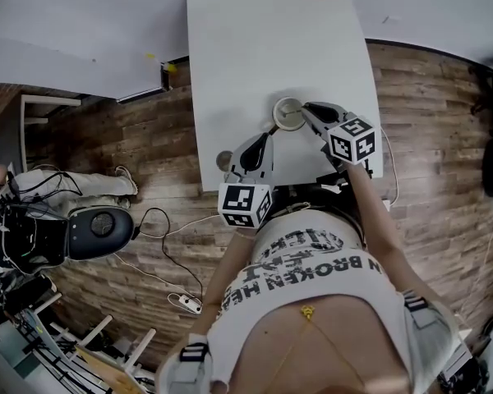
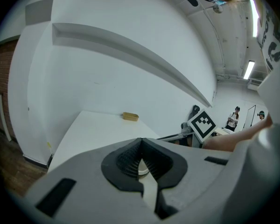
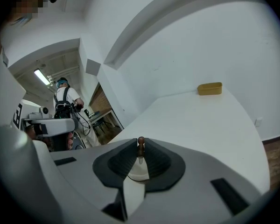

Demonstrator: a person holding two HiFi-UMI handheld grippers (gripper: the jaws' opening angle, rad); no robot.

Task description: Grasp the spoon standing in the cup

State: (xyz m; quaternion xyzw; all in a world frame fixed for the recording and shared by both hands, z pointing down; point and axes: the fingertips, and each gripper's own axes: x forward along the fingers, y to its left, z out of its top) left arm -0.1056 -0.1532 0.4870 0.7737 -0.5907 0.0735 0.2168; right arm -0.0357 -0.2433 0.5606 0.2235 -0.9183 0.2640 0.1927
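The cup (image 1: pixel 289 115) stands on the white table (image 1: pixel 263 39), in the near half of it, a little toward the person's right side. The spoon (image 3: pixel 140 146) stands in this cup with its thin brown handle going up and ending in a small round knob. The right gripper (image 1: pixel 304 108) reaches to the cup from the right side, and its tips are over the rim. In the right gripper view its two dark ribbed pads (image 3: pixel 119 162) are closed on the top of the spoon handle, one pad on each side. Only the knob comes out above them, and the pale rim of the cup is seen lower in the gap. So the jaws are nearly together, with only the thin handle between them. The left gripper (image 2: pixel 141 140) is nearer to the person, over the near edge of the table and just left of the cup. It points toward the cup and does not touch it. In the left gripper view its jaws are together at the tips and hold nothing; a part of the pale cup is visible behind them. A small yellow-brown block (image 3: pixel 209 88) lies at the far end of the table, well apart from the cup. The floor (image 1: pixel 148 130) around the table is of wooden planks.
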